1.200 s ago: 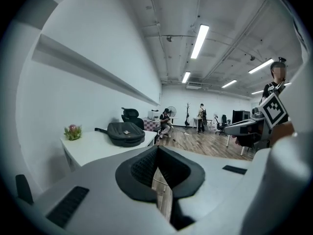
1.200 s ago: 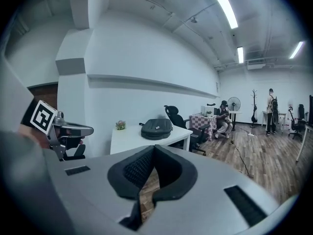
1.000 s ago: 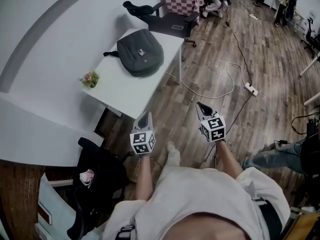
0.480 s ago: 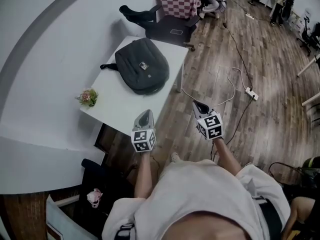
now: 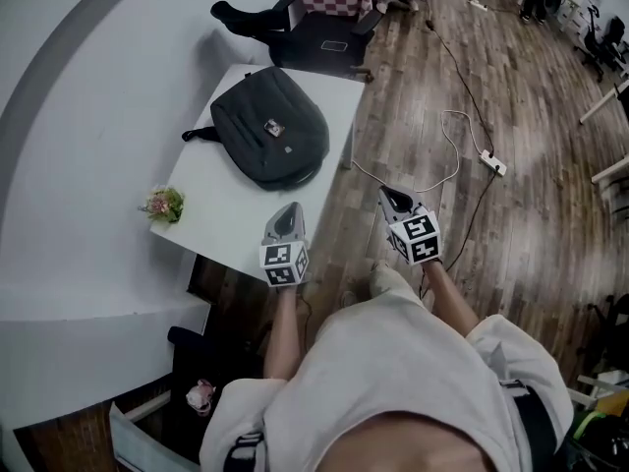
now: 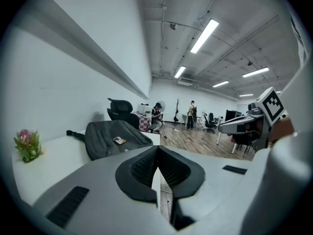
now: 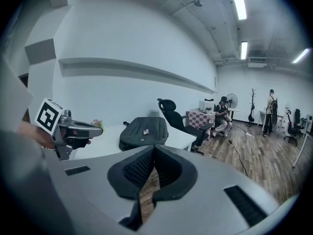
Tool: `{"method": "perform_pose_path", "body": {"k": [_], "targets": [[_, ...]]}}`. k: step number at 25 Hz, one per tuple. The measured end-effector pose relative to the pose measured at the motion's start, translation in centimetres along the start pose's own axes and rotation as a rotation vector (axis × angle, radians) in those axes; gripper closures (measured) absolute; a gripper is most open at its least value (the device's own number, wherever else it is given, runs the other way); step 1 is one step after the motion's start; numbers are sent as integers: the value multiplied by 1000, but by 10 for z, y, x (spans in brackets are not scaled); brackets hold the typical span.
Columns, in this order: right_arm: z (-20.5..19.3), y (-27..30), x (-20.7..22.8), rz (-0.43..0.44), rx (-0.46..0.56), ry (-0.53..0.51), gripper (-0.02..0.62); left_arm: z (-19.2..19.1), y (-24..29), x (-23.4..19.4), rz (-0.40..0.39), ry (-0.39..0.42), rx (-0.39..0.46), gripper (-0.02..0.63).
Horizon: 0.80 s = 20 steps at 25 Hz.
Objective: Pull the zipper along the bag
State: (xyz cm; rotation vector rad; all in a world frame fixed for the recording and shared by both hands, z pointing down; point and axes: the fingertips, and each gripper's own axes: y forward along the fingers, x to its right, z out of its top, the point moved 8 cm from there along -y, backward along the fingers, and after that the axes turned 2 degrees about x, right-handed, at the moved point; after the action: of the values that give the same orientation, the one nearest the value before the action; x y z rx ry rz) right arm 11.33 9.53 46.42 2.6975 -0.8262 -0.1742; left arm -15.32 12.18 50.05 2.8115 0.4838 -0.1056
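The left gripper (image 5: 286, 219) is held at the near edge of the white table (image 5: 211, 219), and the right gripper (image 5: 396, 201) over the open wooden floor (image 5: 491, 96) beside it. On each, the jaws are pressed together and nothing is gripped. Bare tabletop is left before the dark bag (image 5: 270, 138), which is laid flat toward the far right edge, well apart from both. A black chair (image 5: 314, 42) is seen behind.

No legible writing is showing in any view. The small patch (image 5: 272, 127) on the bag (image 5: 257, 155) is appearing too small to read. The marker cube (image 5: 283, 262) on the left gripper (image 5: 285, 214) and its counterpart on the right gripper (image 5: 391, 197) are displaying black-and-white square patterns only, not letters or numbers.
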Motion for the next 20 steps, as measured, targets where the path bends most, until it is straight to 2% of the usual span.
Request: {"method": "perform_pose_path", "body": {"k": [8,20], "targets": [[-6,47,25,29,-23,36,581,0,49,-11,-3,14,-39,580],[17,159,95,158,-47,49,581,20,135,-41,101,21,-124,580]]}}
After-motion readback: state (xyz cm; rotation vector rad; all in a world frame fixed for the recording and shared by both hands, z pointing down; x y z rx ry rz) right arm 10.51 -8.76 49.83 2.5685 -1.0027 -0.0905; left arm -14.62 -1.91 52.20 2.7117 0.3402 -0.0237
